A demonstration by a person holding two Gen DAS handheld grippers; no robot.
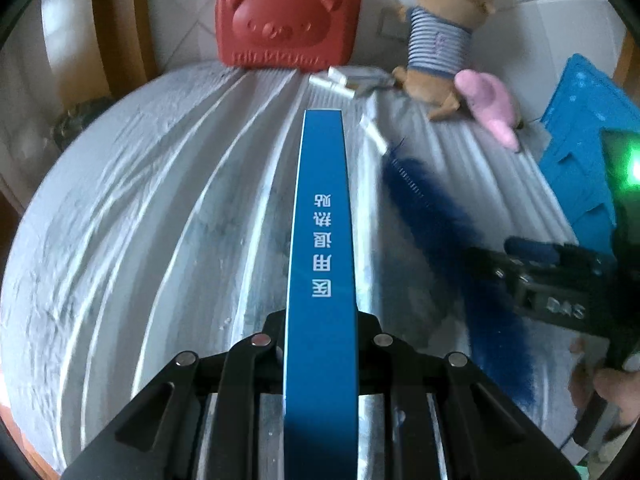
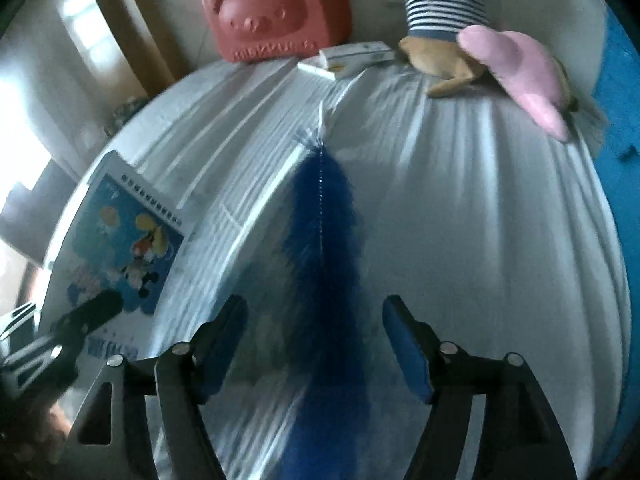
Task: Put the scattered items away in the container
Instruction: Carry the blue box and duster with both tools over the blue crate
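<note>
The blue box (image 1: 322,248) stands edge-on between the jaws of the left gripper (image 1: 320,344), clamped tight, and runs from 6 o'clock up toward 12 in the left wrist view. White Chinese characters run along its narrow face, upside down to the camera; they read 医用退热贴. In the right wrist view the same box (image 2: 124,248) shows its broad front at 9 o'clock, with cartoon figures and a row of small print too blurred to read.

The blue brush (image 2: 320,240), fluffy with a twisted wire spine, lies on the white cloth (image 2: 480,240) and runs from 6 o'clock up to the centre. The right gripper (image 2: 316,352) has its jaws wide apart on either side of the brush, with the blue pads (image 2: 408,352) clear of the bristles. In the left wrist view that gripper's black body carries raised letters, possibly "DAS", at 4 o'clock, with a green light above it and a hand (image 1: 600,384) below.

The blue container (image 1: 584,136) sits at 3 o'clock, at the cloth's edge.

Toward 12 o'clock a red bear-faced bag (image 1: 286,20) stands upright; the embossed letters along its bottom are unreadable. At 1 o'clock small white boxes (image 2: 352,58) lie just beside a plush toy (image 1: 438,36) in a striped shirt, with a pink plush (image 1: 490,106) touching it.
</note>
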